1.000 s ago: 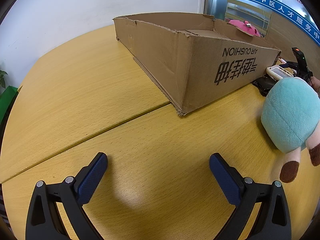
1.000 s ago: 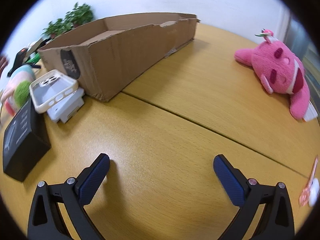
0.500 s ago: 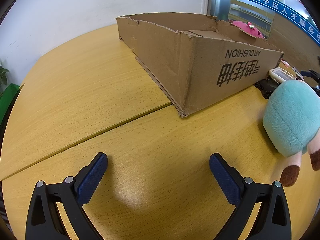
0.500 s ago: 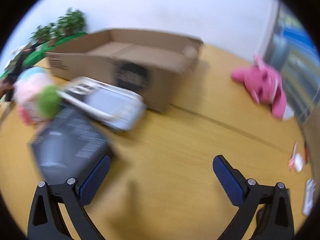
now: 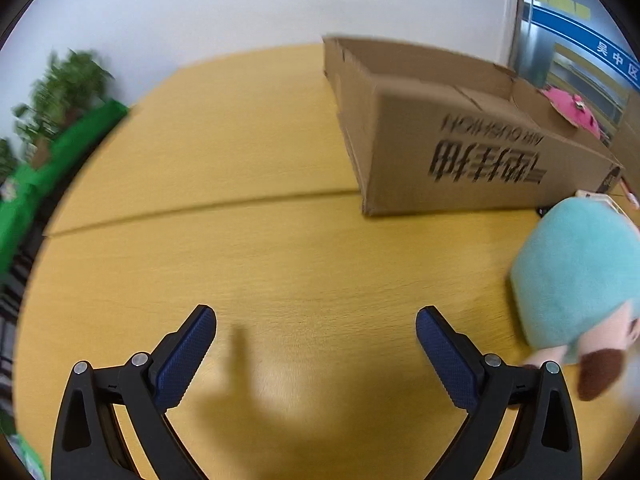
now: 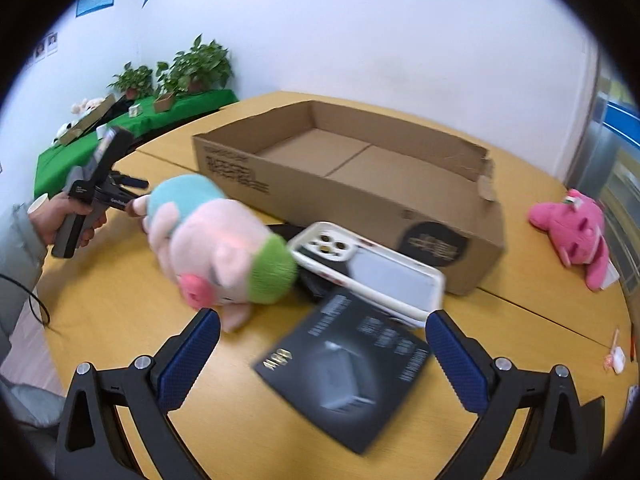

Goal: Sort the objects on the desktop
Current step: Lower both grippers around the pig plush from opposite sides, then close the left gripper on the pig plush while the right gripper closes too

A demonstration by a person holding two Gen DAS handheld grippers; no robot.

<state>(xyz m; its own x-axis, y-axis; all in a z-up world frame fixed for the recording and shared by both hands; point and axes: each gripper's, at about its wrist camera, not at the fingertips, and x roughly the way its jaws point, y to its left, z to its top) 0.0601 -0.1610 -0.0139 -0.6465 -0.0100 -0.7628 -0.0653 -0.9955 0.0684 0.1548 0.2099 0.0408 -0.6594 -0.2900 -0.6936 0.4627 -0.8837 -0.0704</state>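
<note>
An open cardboard box (image 6: pixel 352 172) lies empty on the wooden table (image 5: pixel 240 264); its printed side (image 5: pixel 480 160) faces the left wrist view. A pig plush (image 6: pixel 216 240) with a teal back (image 5: pixel 576 280) rests in front of it. Beside the plush lie a white phone case (image 6: pixel 372 268) and a black carton (image 6: pixel 352 368). A pink plush (image 6: pixel 576 232) sits far right. My right gripper (image 6: pixel 320 340) hovers open above the black carton. My left gripper (image 5: pixel 316 340) is open over bare table, left of the teal plush.
A hand (image 6: pixel 60 220) holds the left gripper's handle at the table's left edge. Potted plants (image 6: pixel 180 68) stand on a green-covered side table (image 6: pixel 132 124) by the wall. Small items (image 6: pixel 616 356) lie near the table's right edge.
The right gripper has swung left and risen, so the plush, phone case and black carton now lie under it. The left view has panned left, blurring the box.
</note>
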